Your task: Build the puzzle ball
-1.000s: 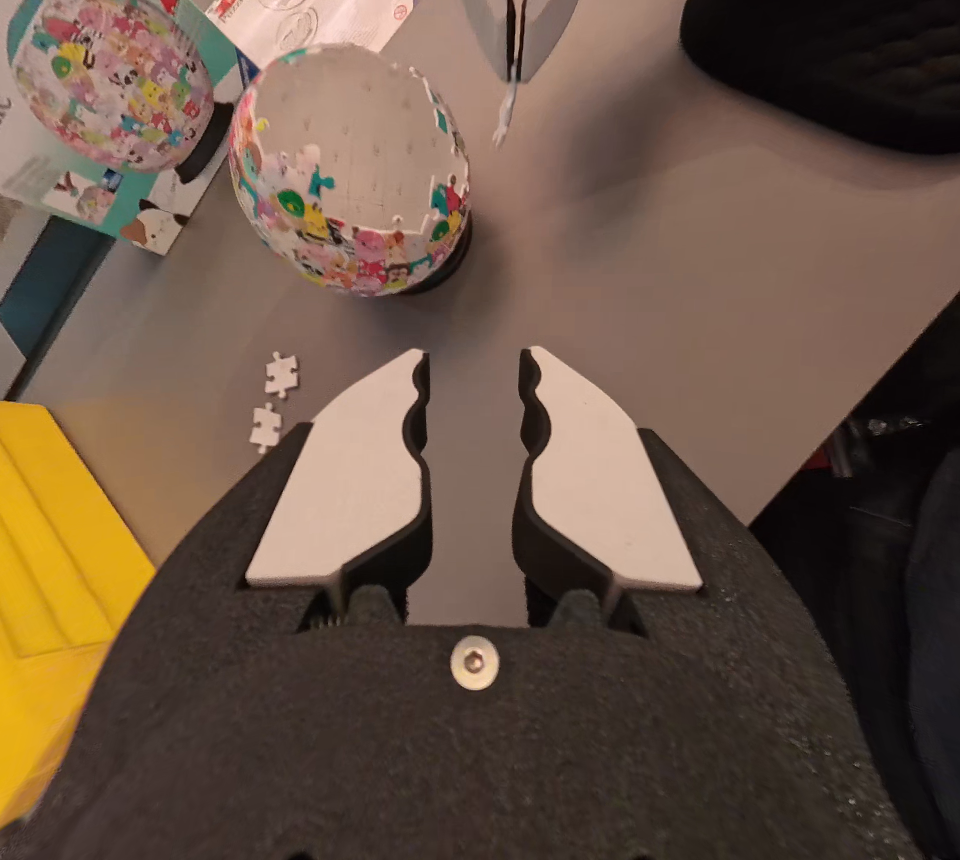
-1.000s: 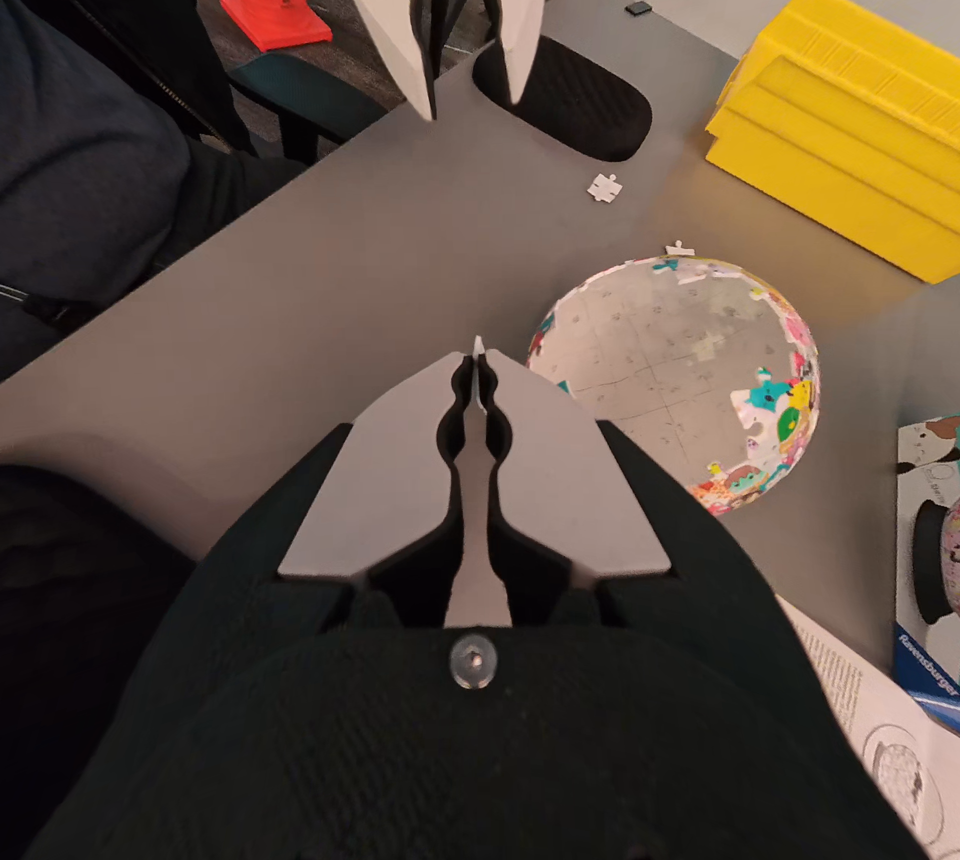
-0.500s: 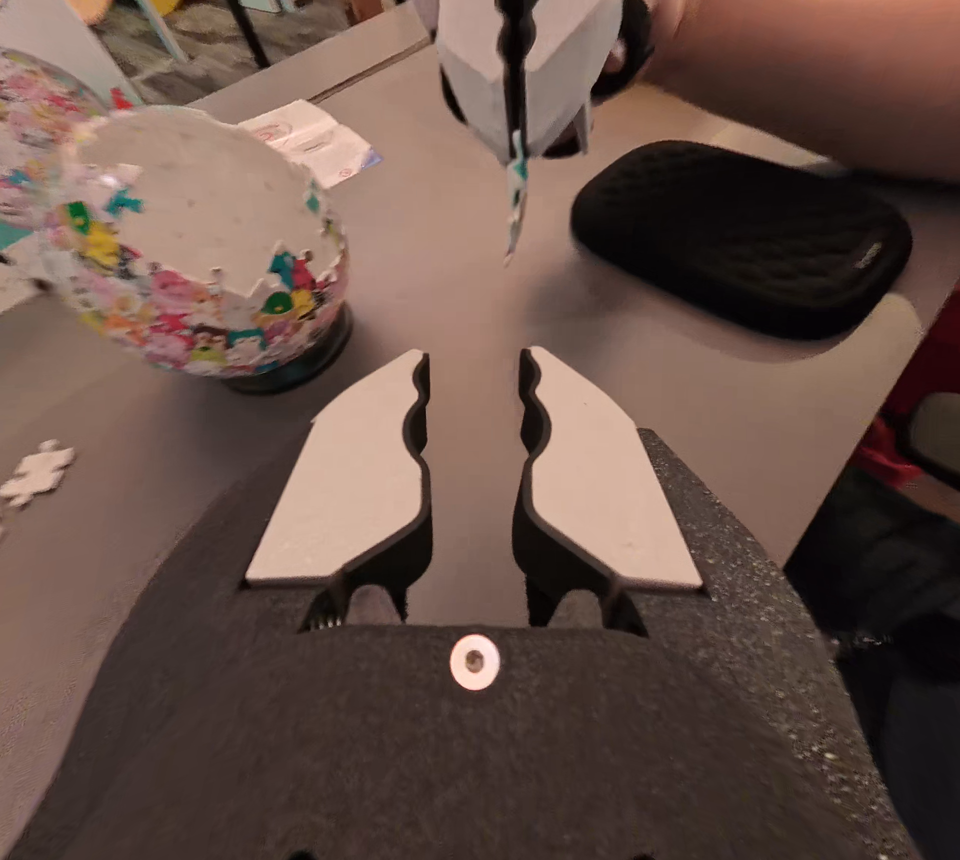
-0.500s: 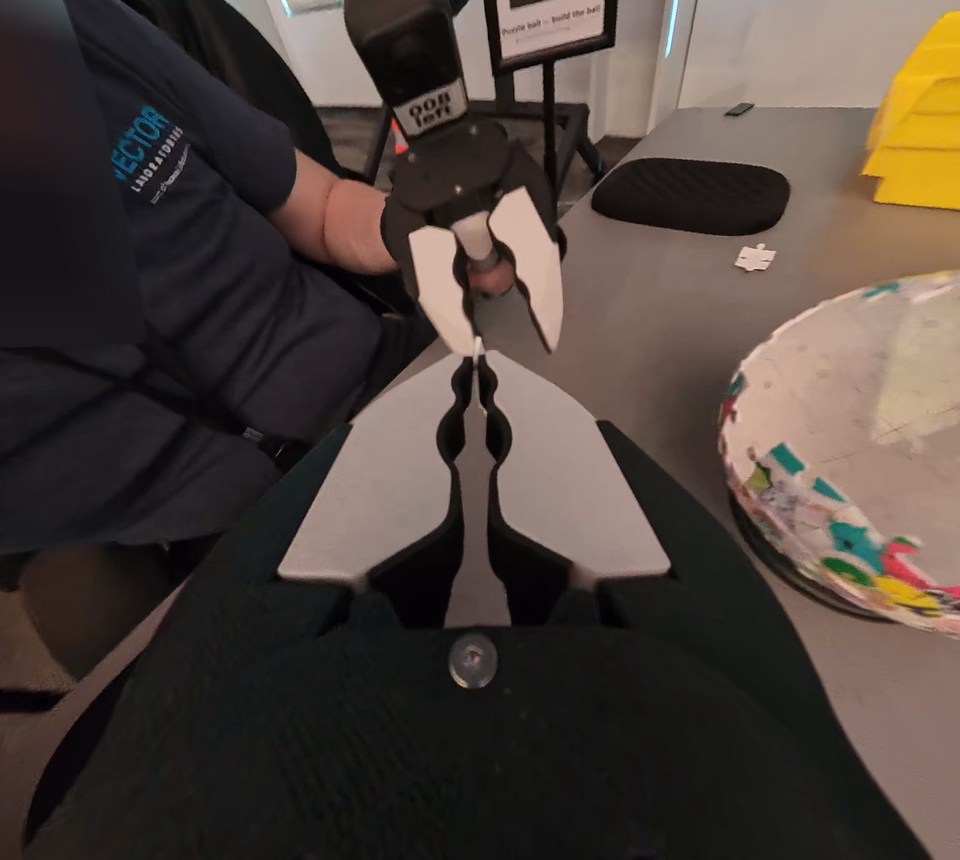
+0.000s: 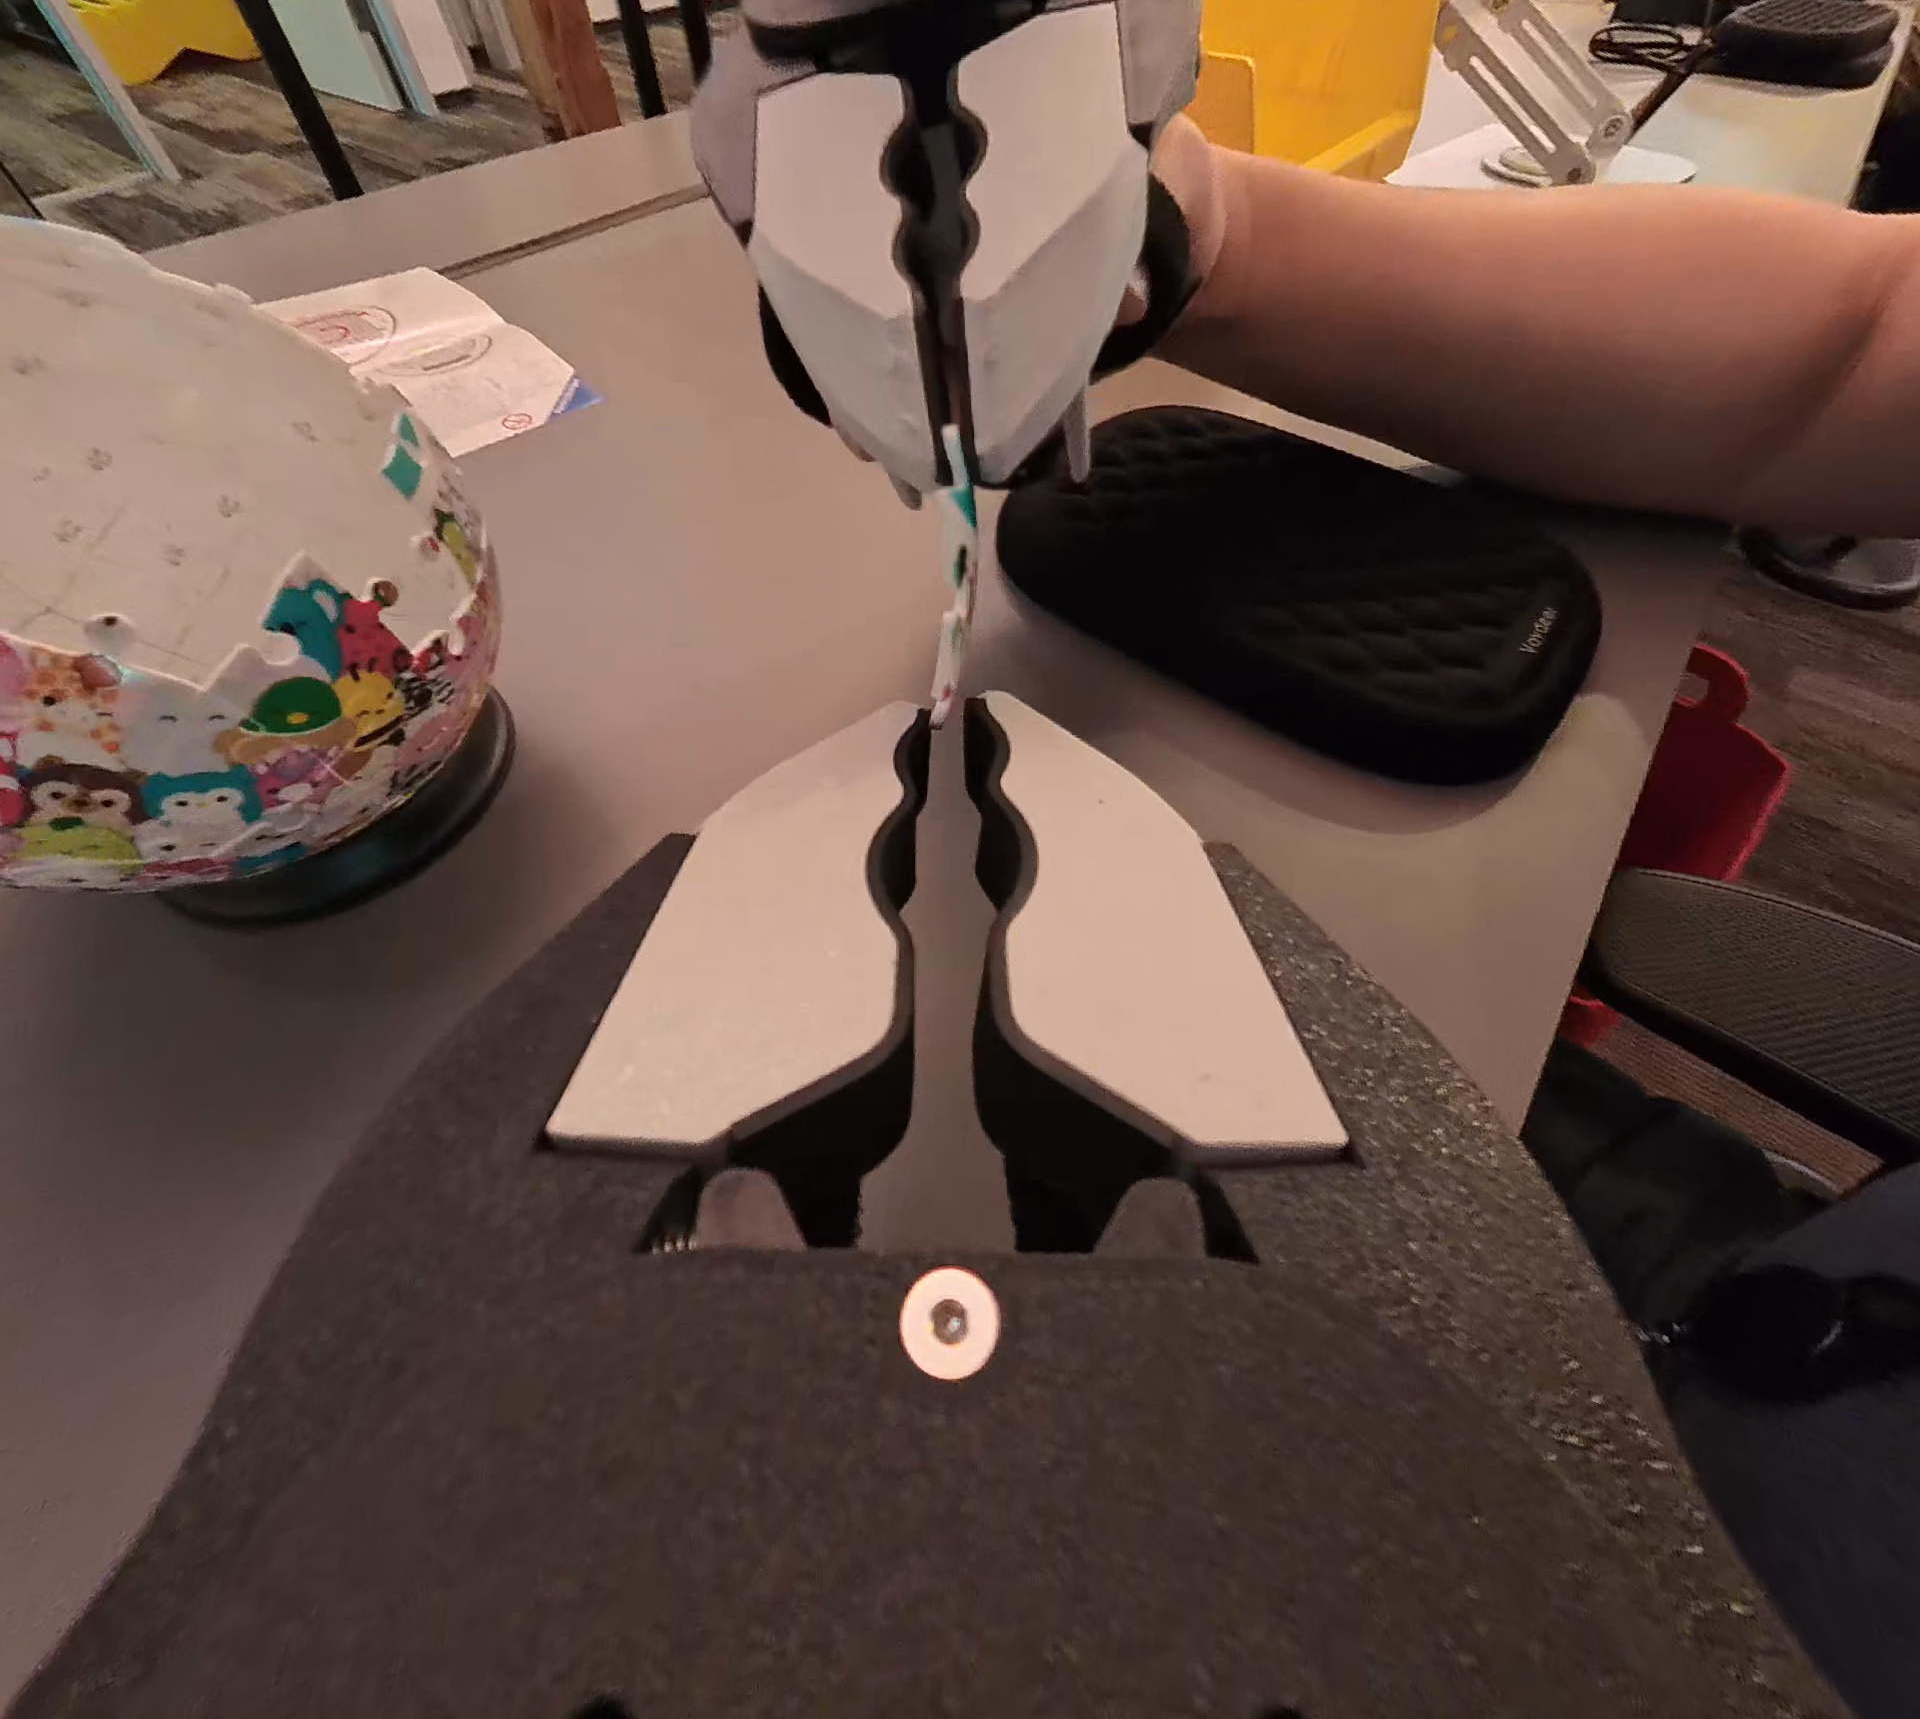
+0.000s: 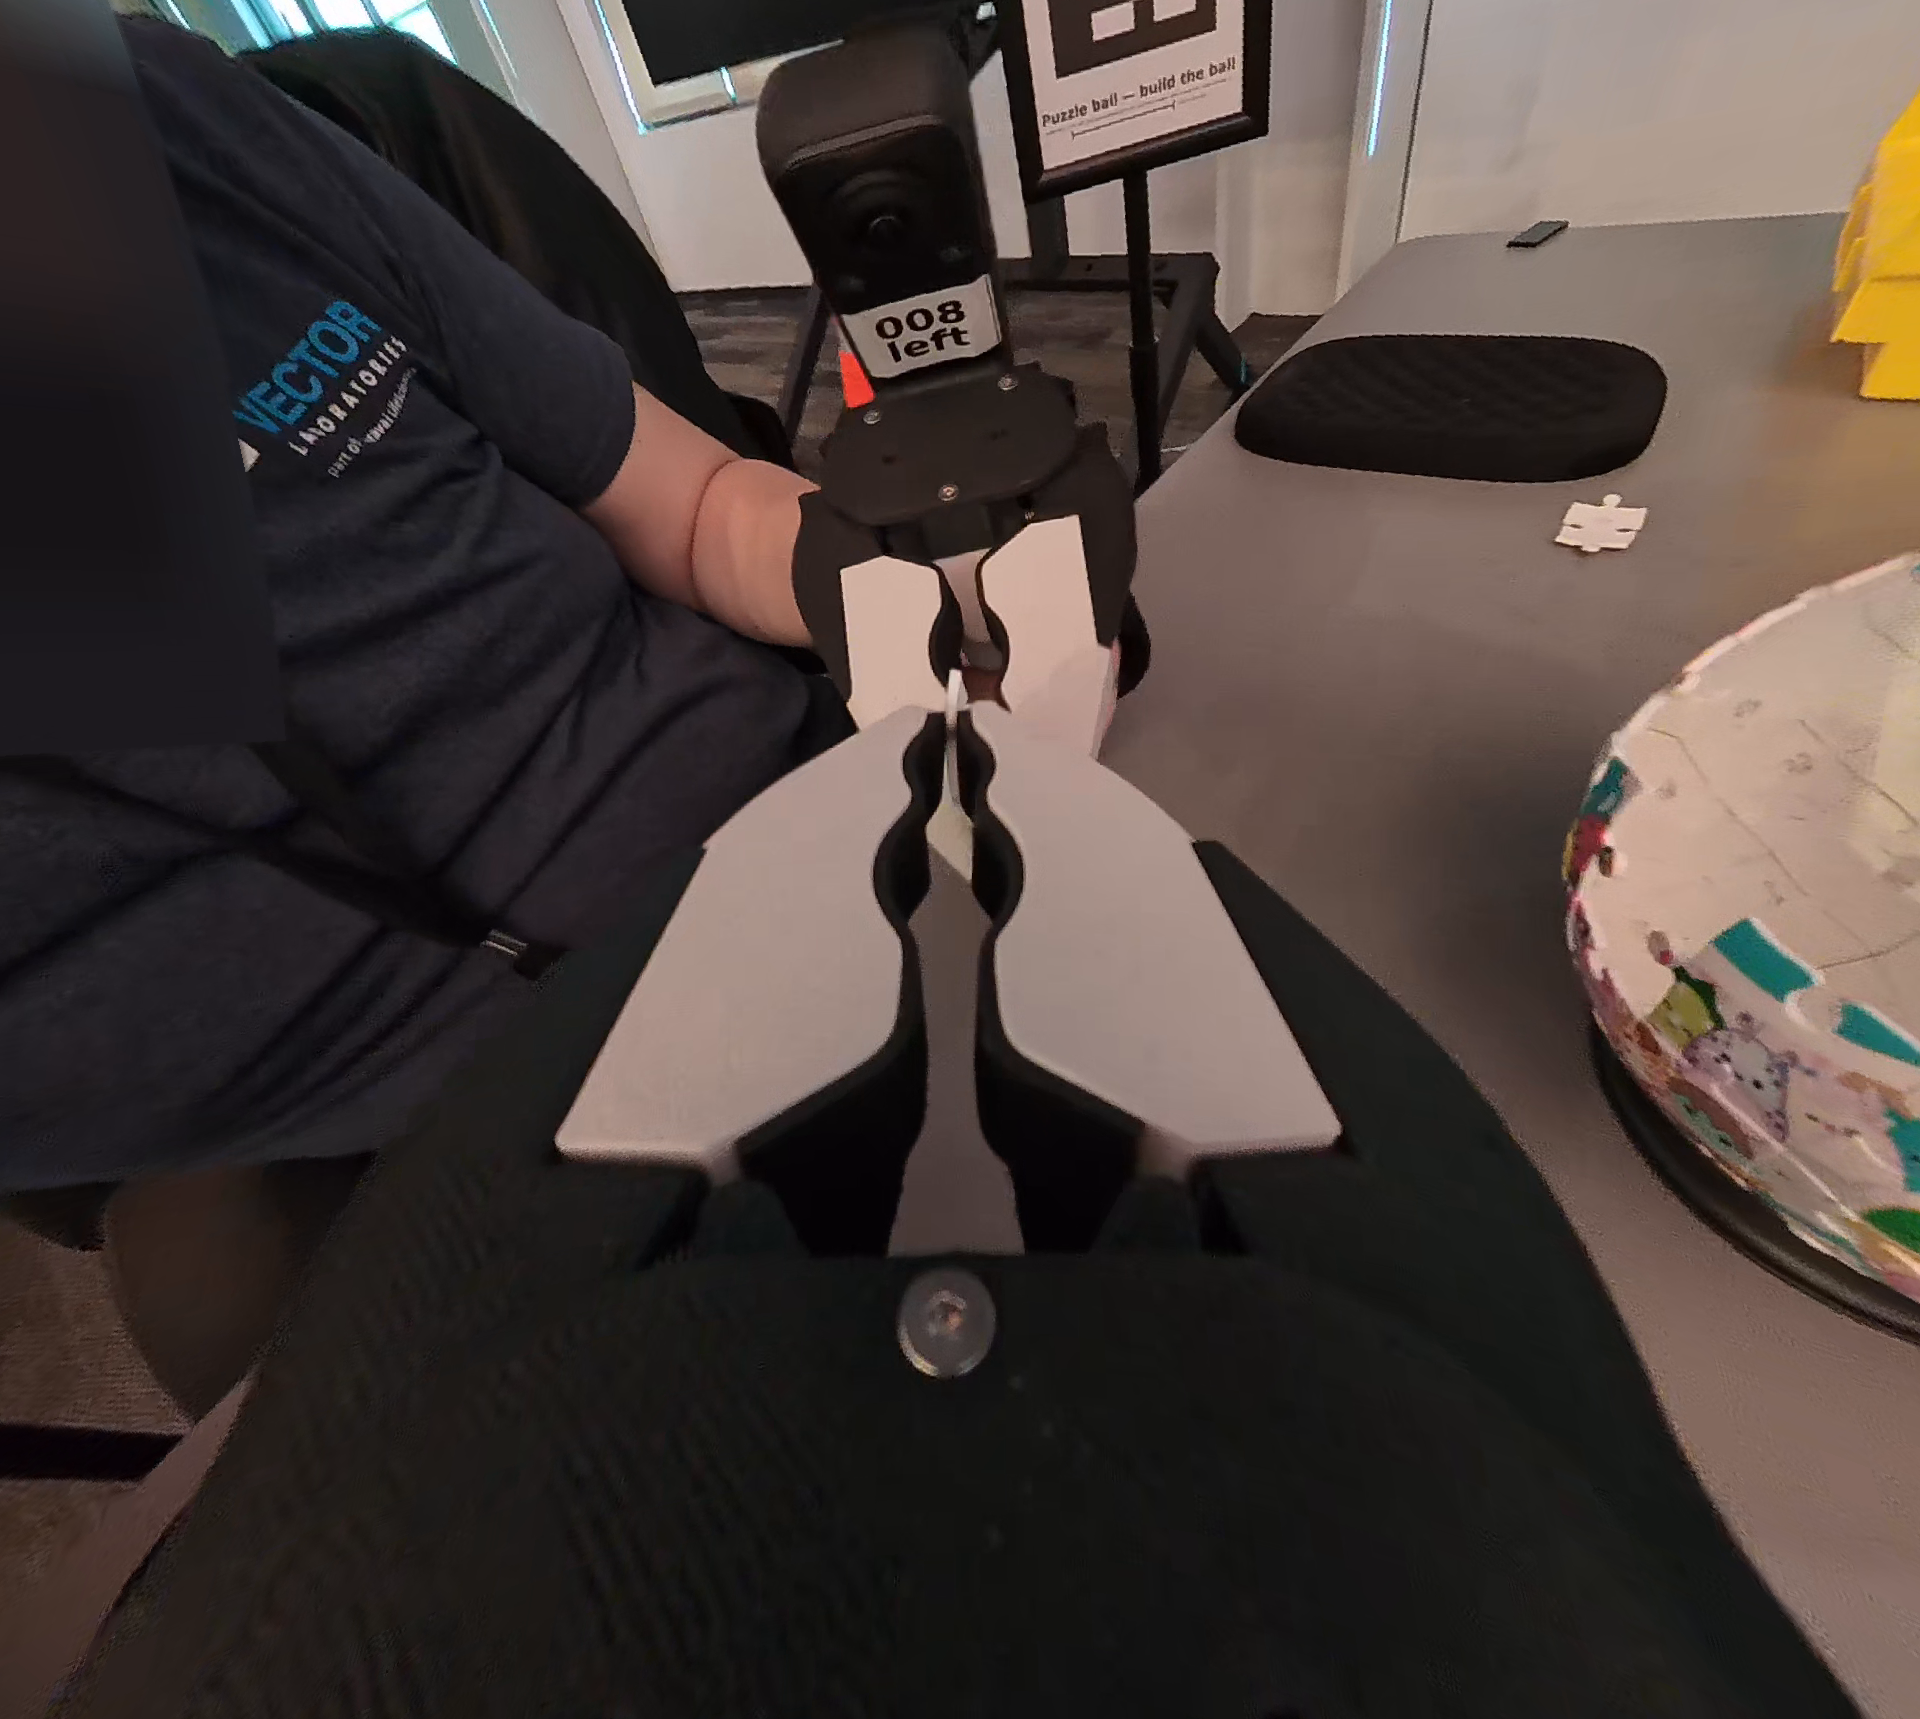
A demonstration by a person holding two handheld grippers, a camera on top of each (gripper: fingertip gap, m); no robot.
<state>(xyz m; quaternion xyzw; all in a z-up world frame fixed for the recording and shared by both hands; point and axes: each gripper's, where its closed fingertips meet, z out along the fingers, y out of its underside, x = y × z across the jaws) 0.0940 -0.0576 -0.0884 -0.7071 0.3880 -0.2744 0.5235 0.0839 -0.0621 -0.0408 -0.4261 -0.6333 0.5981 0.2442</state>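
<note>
The half-built puzzle ball (image 5: pixel 208 578), a white inside with a cartoon-printed rim, sits on a black stand (image 5: pixel 457 796) at the left; it also shows at the right of the right wrist view (image 6: pixel 1766 942). My right gripper (image 6: pixel 951 719) is shut on a thin puzzle piece (image 6: pixel 951 796) held edge-on. In the left wrist view it (image 5: pixel 961 474) points down with the piece (image 5: pixel 958 568) hanging from it. My left gripper (image 5: pixel 943 711) faces it tip to tip, jaws almost together on the piece's lower end. It shows in the right wrist view too (image 6: pixel 971 682).
A black wrist pad (image 5: pixel 1299 589) lies on the grey table behind the grippers. A folded leaflet (image 5: pixel 436 350) lies beyond the ball. A loose white piece (image 6: pixel 1600 523) and yellow boxes (image 6: pixel 1881 287) are at the far right. A seated person (image 6: pixel 416 630) is at the table's edge. Spacing between my two grippers at the tips: around 5 centimeters.
The two grippers have come together tip to tip above the table. My left jaws have closed from wide open onto the piece's lower end. The right has stayed shut on the piece.
</note>
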